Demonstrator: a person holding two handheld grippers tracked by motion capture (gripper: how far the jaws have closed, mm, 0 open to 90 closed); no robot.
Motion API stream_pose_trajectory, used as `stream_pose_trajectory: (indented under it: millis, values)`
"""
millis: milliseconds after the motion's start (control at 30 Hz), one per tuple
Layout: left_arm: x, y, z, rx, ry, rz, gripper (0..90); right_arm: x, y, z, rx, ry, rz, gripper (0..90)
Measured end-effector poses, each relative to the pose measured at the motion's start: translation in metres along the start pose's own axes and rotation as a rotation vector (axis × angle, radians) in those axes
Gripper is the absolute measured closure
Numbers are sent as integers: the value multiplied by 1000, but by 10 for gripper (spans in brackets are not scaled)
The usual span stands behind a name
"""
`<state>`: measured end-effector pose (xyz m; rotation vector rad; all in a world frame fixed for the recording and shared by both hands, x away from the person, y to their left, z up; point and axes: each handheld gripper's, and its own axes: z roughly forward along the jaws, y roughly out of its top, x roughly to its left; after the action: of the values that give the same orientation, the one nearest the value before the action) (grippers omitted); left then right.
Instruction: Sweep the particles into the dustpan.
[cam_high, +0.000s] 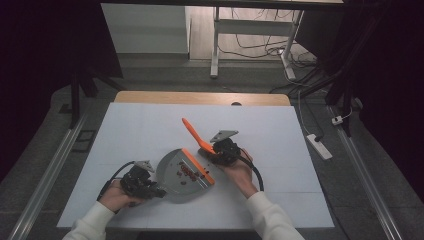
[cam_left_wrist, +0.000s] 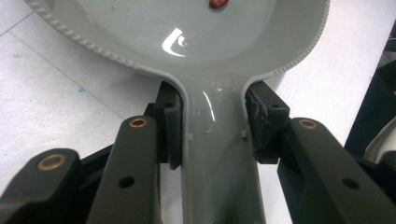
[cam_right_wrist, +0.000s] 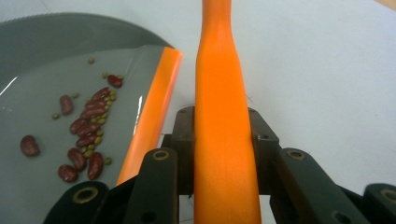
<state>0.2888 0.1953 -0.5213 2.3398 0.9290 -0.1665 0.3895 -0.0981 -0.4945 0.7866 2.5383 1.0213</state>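
White table (cam_high: 150, 125) spans mid-frame in the high view. Grey dustpan (cam_high: 172, 175) lies lower centre, orange lip (cam_high: 198, 166) on its right edge. Left gripper (cam_high: 150, 190), lower left, jaws clamped on the dustpan handle (cam_left_wrist: 219, 154). Right gripper (cam_high: 212, 152), centre, closed tight on the orange brush handle (cam_right_wrist: 224, 116), pointing upper left. Red beans (cam_right_wrist: 86, 130) and small green ones (cam_right_wrist: 99, 138) sit in the pan.
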Motion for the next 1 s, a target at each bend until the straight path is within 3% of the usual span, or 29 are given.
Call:
stream_pose_trajectory:
  millis: [633,1000]
  values:
    - [0,0,0,-1,2,0,618,24,-2,-2,-3,43,-23,700]
    - [0,0,0,2,2,0,618,30,-3,-4,-42,88,32,700]
